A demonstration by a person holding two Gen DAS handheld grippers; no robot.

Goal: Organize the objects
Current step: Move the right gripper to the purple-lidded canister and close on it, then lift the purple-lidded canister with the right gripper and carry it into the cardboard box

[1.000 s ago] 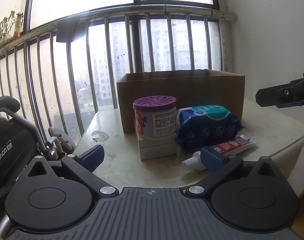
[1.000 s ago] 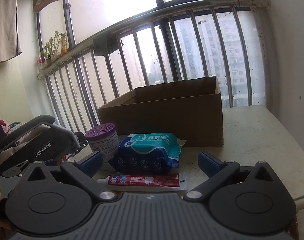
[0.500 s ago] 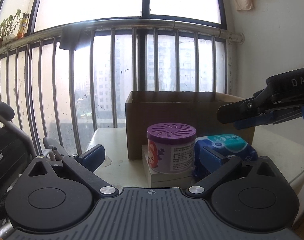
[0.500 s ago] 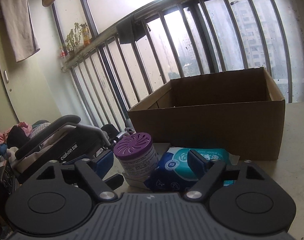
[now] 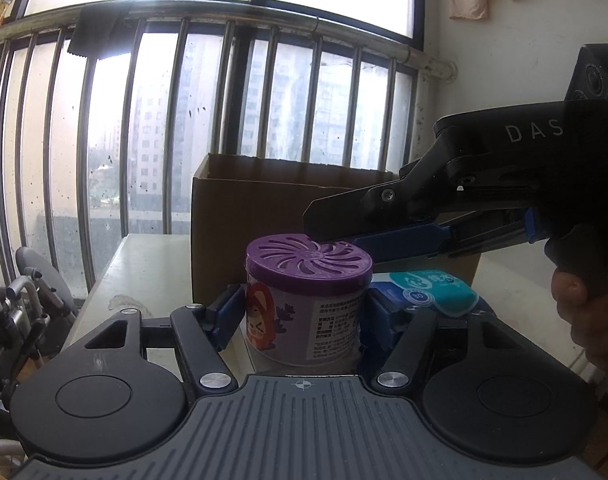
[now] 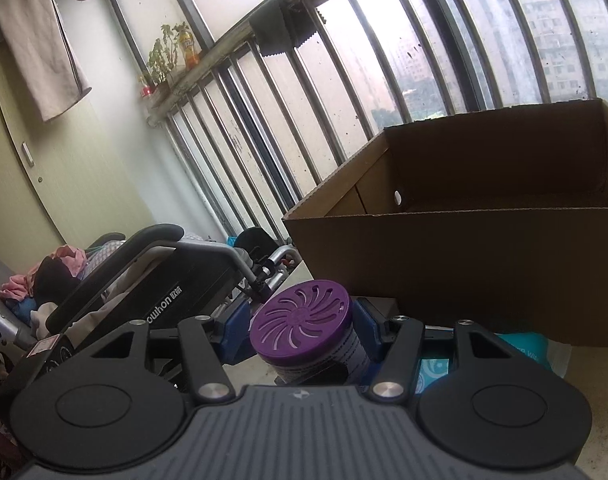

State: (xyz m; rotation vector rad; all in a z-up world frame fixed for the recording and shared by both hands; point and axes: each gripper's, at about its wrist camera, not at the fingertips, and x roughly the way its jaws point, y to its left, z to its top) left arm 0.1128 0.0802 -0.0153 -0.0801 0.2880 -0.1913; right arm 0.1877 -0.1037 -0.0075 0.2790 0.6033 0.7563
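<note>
A purple-lidded air freshener can (image 5: 307, 300) stands on a white box on the table, in front of an open cardboard box (image 5: 288, 204). My left gripper (image 5: 300, 312) has its blue fingers (image 5: 224, 316) on both sides of the can's body, closed against it. My right gripper (image 6: 302, 332) comes in from the right, higher up, with its fingers on both sides of the can's lid (image 6: 300, 318); it shows in the left wrist view (image 5: 343, 228). A blue wet-wipes pack (image 5: 427, 292) lies right of the can.
The cardboard box (image 6: 483, 256) is open at the top, just behind the can. A folded wheelchair (image 6: 152, 276) stands left of the table. Window bars (image 5: 144, 140) run behind the table. A wall is at the right.
Both grippers moved in on the can. The left fingers narrowed from wide open onto its body. The right gripper swung left and closed around the lid. The toothpaste has left view.
</note>
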